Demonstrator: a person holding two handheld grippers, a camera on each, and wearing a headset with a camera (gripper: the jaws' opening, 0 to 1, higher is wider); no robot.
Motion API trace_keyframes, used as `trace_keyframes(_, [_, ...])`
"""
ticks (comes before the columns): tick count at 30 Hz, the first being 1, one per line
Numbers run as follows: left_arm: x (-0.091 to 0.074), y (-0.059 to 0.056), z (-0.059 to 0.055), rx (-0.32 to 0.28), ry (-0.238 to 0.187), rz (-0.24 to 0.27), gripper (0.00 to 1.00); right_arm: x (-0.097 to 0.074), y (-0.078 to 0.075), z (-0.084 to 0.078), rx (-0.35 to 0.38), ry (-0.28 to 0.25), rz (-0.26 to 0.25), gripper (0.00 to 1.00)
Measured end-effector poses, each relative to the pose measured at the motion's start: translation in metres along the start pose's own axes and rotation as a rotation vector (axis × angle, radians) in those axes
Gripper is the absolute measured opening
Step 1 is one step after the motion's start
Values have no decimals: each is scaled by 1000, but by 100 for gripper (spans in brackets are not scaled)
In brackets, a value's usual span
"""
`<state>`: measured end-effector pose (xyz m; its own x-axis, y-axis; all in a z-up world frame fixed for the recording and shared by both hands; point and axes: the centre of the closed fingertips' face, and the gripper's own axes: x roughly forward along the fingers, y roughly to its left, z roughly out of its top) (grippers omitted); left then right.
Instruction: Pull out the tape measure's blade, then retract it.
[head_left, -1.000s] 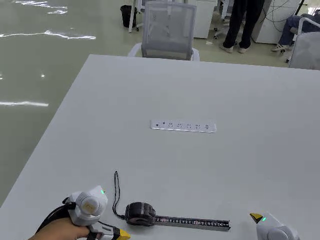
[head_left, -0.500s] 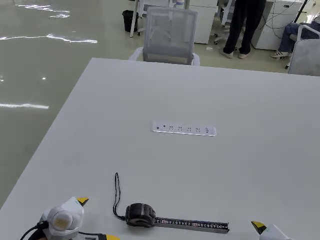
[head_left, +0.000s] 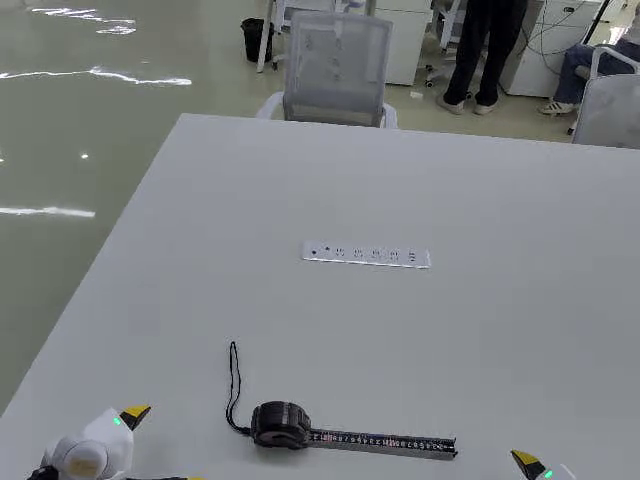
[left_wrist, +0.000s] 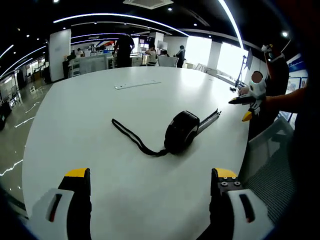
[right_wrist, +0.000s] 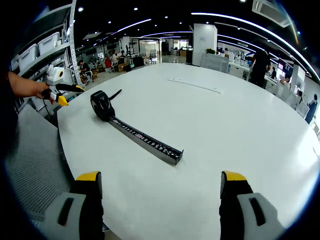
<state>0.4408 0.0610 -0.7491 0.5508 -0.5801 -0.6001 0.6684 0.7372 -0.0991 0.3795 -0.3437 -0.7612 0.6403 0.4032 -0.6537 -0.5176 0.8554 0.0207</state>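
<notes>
Your left gripper stands with its jaws apart and empty, short of the tape measure. The tape measure lies on the table near the front edge, between your two grippers and touching neither. Its lanyard trails away from you on the case's left. The blade lies drawn out flat to the right. Your right gripper also has its jaws apart and empty, just short of the blade's hooked end.

Risks, as judged:
- If you release the blade while the case is unheld, it may whip back and skid the case toward the edge.
- The loose lanyard could snag a left jaw on approach.

A power strip lies well beyond, mid-table, and a chair stands at the far side. Nothing obstructs either approach.
</notes>
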Motion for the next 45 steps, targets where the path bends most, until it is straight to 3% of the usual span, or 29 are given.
trace_keyframes(11, [-7,-3,-5,-13,-2,8,99,-9,5,-9,2,6,3,100])
trace_keyframes(24, [-7,-6,0,-22,-2,12,99,-15,-3,-14,-27,15,-5,99])
trace_keyframes(26, [-7,-6,4,-24,0,21,99,-15,-4,-15,-25,18,-7,99])
trace_keyframes(28, [-6,0,5,-38,27,61,99,-16,-4,-16,-25,20,-9,99])
trace_keyframes(32, [-4,-6,12,-88,46,56,99,-15,-7,-18,-22,20,-13,97])
trace_keyframes(36, [-1,-14,21,-80,36,47,99,-17,-6,-16,-30,18,-12,95])
trace_keyframes(39, [2,-20,23,-74,33,39,99,-18,-6,-15,-39,10,-14,94])
trace_keyframes(41, [4,-23,26,-77,31,40,99,-19,-4,-10,-30,-22,-1,93])
trace_keyframes(45, [11,-26,24,-99,51,44,99,-18,-5,-10,-47,-9,-6,91])
